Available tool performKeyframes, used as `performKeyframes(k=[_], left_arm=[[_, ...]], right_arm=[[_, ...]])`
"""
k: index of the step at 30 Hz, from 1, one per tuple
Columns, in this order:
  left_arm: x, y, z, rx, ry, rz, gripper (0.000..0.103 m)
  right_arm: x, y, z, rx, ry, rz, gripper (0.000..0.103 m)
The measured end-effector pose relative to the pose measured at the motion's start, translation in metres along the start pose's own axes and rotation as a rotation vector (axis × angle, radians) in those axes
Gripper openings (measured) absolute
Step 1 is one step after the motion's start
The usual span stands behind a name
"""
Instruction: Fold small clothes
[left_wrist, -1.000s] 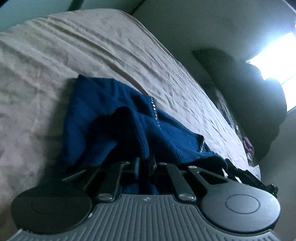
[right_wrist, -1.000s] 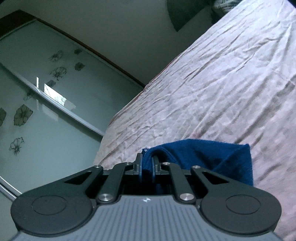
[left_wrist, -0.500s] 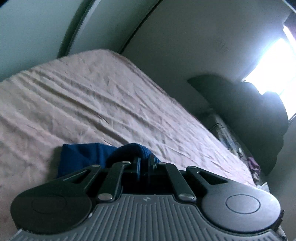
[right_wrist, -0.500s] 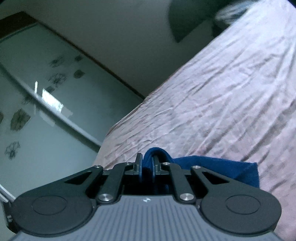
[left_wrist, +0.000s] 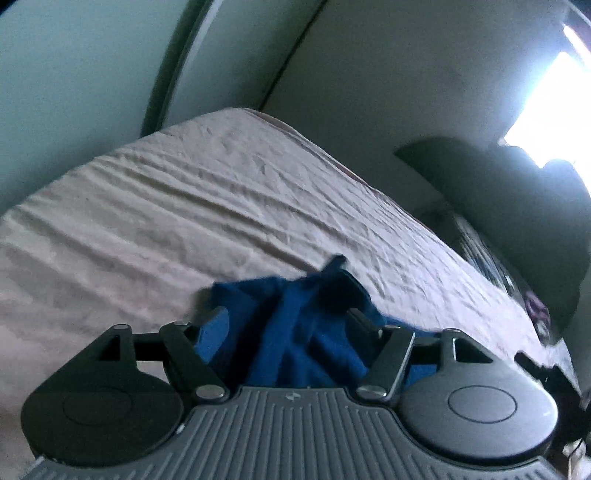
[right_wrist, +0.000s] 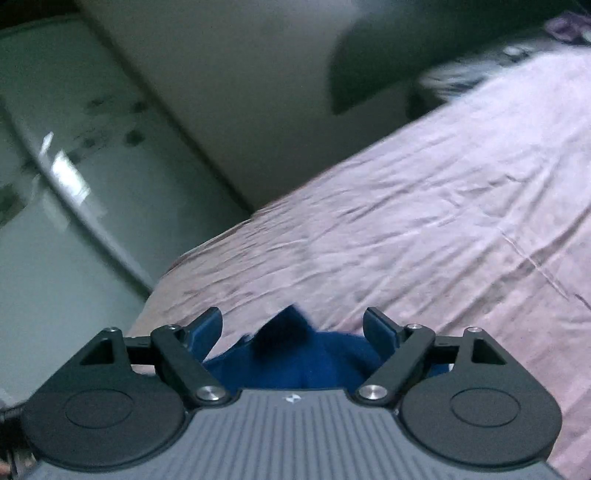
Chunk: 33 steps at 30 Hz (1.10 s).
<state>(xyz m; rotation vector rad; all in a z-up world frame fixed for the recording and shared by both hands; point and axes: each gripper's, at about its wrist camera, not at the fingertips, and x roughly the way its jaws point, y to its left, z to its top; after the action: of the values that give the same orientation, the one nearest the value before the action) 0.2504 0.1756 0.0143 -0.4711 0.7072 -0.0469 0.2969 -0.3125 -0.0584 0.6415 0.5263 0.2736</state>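
Both jaws are opening at once. The left hand-held gripper (left_wrist: 286, 325) and the right hand-held gripper (right_wrist: 293, 330) each have the blue garment (left_wrist: 295, 332) bunched between spread fingers, no pads pressing it. It lies on the bed (left_wrist: 166, 221), at the edge nearest the grippers. This looks like the let-go after a fold; next it likely needs smoothing, then another fold. Beyond the garment the sheet is bare; a dark heap (left_wrist: 517, 221) lies at the bed's far end.
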Motion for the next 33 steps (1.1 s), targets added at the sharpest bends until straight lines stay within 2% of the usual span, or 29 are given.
performKeyframes(k=[3, 9, 12, 13, 15, 16, 17, 18, 19, 20, 21, 23, 28, 33], left_arm=[[-0.017, 0.006, -0.015, 0.048, 0.04, -0.033, 0.071], [-0.039, 0.008, -0.058, 0.169, 0.103, -0.101, 0.068], [-0.042, 0.009, -0.076, 0.205, 0.124, -0.102, 0.065], [-0.043, 0.009, -0.081, 0.21, 0.121, -0.096, 0.064], [-0.046, 0.011, -0.087, 0.202, 0.11, -0.09, 0.051], [-0.047, 0.012, -0.088, 0.192, 0.107, -0.091, 0.047], [-0.047, 0.013, -0.09, 0.182, 0.106, -0.095, 0.038], [-0.047, 0.013, -0.09, 0.176, 0.109, -0.095, 0.024], [-0.047, 0.012, -0.091, 0.176, 0.118, -0.089, 0.015], [-0.046, 0.011, -0.09, 0.181, 0.127, -0.078, 0.004], [-0.044, 0.01, -0.089, 0.189, 0.131, -0.06, 0.0], [-0.048, 0.01, -0.09, 0.204, 0.127, -0.043, 0.0], [-0.076, 0.019, -0.085, 0.203, 0.094, -0.059, 0.0], [-0.089, 0.033, -0.093, 0.233, 0.115, -0.018, 0.0]], right_arm=[[-0.022, 0.004, -0.011, -0.054, 0.05, 0.041, 0.084], [-0.069, -0.011, -0.035, -0.069, 0.111, 0.057, 0.084], [-0.093, -0.017, -0.049, -0.091, 0.142, 0.078, 0.083], [-0.098, -0.015, -0.055, -0.103, 0.157, 0.084, 0.083], [-0.103, -0.014, -0.065, -0.13, 0.193, 0.09, 0.081], [-0.104, -0.014, -0.07, -0.137, 0.203, 0.086, 0.078], [-0.103, -0.014, -0.074, -0.14, 0.217, 0.083, 0.068], [-0.102, -0.013, -0.079, -0.141, 0.228, 0.082, 0.051], [-0.102, -0.013, -0.083, -0.14, 0.234, 0.071, 0.038], [-0.1, -0.013, -0.086, -0.141, 0.243, 0.063, 0.016], [-0.098, -0.012, -0.089, -0.145, 0.252, 0.058, 0.011], [-0.101, -0.009, -0.093, -0.17, 0.244, 0.049, 0.006], [-0.126, -0.01, -0.086, -0.16, 0.183, 0.044, 0.004], [-0.139, -0.014, -0.091, -0.196, 0.223, 0.0, 0.003]])
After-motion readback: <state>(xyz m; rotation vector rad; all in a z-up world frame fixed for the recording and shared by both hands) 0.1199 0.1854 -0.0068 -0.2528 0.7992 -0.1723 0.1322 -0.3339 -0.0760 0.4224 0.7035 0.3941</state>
